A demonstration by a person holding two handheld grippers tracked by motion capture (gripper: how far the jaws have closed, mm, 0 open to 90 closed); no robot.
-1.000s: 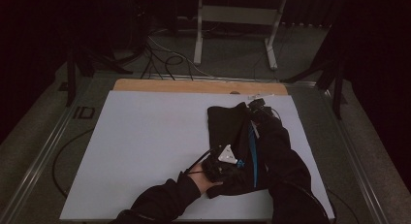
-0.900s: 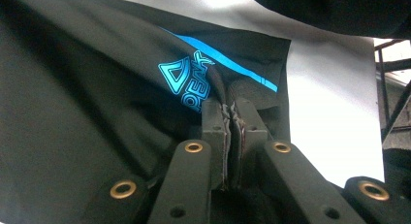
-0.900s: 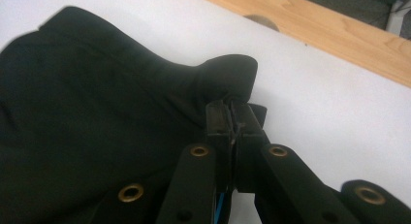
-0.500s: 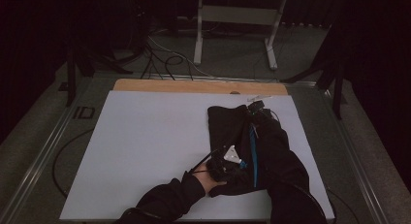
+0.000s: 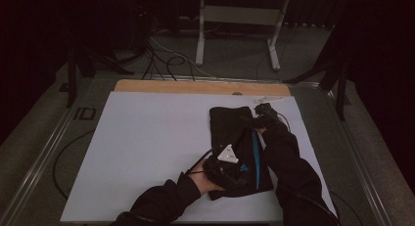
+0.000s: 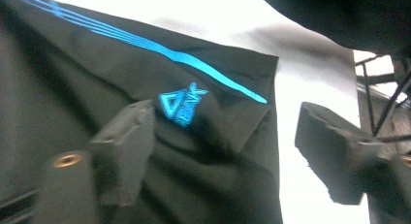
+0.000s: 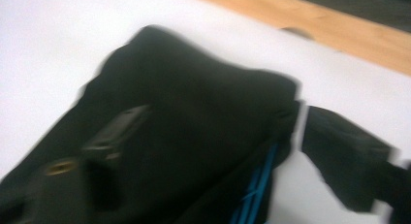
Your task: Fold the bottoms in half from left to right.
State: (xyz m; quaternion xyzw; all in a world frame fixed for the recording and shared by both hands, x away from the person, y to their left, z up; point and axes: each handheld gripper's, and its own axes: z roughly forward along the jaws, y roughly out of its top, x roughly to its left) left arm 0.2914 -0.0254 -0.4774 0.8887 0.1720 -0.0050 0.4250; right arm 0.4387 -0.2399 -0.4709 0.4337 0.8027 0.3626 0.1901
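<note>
Folded black garment (image 5: 235, 147) w/ blue stripe (image 6: 160, 47) lies on the white tabletop (image 5: 147, 147); its near end sits under the left gripper (image 6: 213, 151), its far end under the right gripper (image 7: 208, 141). Both grippers' jaws have just been opening and now stand wide, one jaw over cloth, the other over bare tabletop, gripping nothing. Wooden edge (image 7: 310, 18) lies beyond the right gripper.

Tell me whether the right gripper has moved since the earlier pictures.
Yes. In the high view the right gripper has slid slightly toward the wooden strip at the table's far edge, its jaws just opened off the folded black garment.
</note>
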